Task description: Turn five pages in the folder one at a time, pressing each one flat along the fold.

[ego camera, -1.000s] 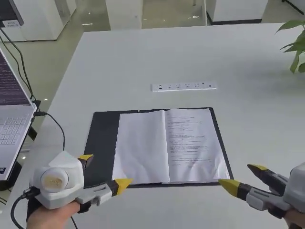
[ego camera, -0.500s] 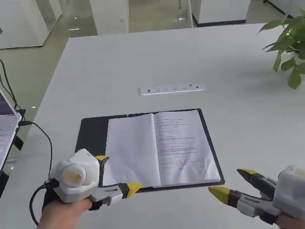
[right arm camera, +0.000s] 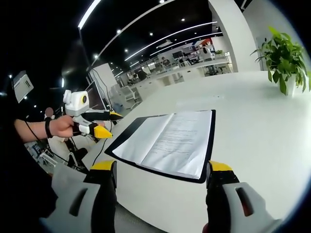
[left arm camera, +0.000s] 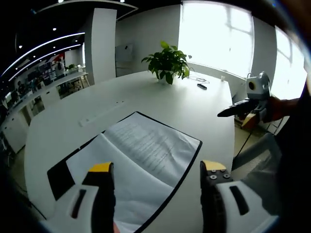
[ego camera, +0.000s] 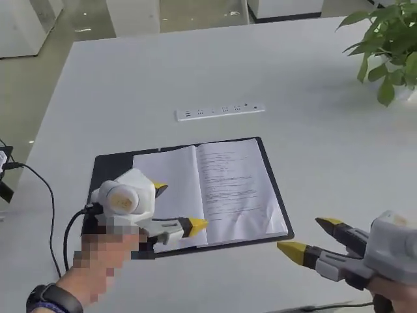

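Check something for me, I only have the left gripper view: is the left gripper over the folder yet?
Observer: Yes. From the head view, the left gripper is over the folder's left half, with one yellow tip at the bottom edge of the left page.
Operator: And the other one, open or shut?
Observer: The right gripper is open in its own view, with nothing between the jaws.
Operator: Is it on the folder?
Observer: No. The head view has it over bare table, just off the folder's lower right corner.
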`<state>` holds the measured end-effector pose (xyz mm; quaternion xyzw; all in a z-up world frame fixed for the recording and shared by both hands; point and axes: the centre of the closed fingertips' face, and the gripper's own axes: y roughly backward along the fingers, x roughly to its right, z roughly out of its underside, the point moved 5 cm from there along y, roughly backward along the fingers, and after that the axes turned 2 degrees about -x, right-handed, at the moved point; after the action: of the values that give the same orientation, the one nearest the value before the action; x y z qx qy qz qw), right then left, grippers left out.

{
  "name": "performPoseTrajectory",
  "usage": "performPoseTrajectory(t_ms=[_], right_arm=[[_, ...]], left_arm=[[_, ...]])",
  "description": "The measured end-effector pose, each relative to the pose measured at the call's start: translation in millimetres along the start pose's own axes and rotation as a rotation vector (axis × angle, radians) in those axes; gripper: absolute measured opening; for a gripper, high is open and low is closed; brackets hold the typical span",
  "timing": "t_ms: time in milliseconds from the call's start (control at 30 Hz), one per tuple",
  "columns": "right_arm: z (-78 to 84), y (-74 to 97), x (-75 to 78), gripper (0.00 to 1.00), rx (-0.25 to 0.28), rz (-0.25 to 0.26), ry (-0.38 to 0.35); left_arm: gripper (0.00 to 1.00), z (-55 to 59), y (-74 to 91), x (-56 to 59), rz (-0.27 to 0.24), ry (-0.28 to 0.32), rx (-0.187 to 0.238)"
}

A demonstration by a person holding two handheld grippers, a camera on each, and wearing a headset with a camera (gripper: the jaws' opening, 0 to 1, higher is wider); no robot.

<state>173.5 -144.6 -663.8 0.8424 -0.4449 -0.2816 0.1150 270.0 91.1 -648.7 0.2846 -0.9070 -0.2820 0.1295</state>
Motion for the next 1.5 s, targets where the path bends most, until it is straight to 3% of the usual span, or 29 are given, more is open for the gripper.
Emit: performPoseTrajectory(t_ms=[267,500,600,767,933,1133,1300,1433,1500], right_arm=[[-0.3,-2.6,0.3,0.75,-0.014,-0.011,0.002],[-1.7,-3.5,0.7,0.74,-0.012,-0.016,-0.008],[1.4,-3.7,1.1,0.74,-0.028,-0.018,-0.005],[5.9,-2.1,4.4,0.74,-0.037,-0.018,-0.012],[7.4,0.2,9.5,0.73,-0.035,-0.016,-0.019],[10.2,1.4,12.7,0.73,-0.044,-0.019,-0.022],[9.1,3.9,14.2,0.73,-0.031,-0.019,-0.044],[12.5,4.1,15.6,0.72,-0.042,-0.022,-0.050],[14.3,4.2,16.0,0.72,-0.048,-0.024,-0.052]], left_arm=[[0.70,-21.8,-36.6,13.1,0.054,-0.027,-0.002],[0.69,-24.8,-67.1,27.6,0.086,-0.060,-0.040],[0.68,-25.8,-78.9,33.8,0.098,-0.048,-0.042],[0.69,-17.3,-106.6,40.6,0.097,-0.067,-0.091],[0.69,-15.9,-127.6,45.2,0.088,-0.073,-0.101],[0.69,-13.7,-160.7,57.1,0.099,-0.025,-0.111],[0.70,-7.8,-178.5,65.4,0.107,0.003,-0.124],[0.70,-0.5,-191.4,69.9,0.081,-0.031,-0.163],[0.71,3.5,-196.8,73.1,0.079,-0.019,-0.178]])
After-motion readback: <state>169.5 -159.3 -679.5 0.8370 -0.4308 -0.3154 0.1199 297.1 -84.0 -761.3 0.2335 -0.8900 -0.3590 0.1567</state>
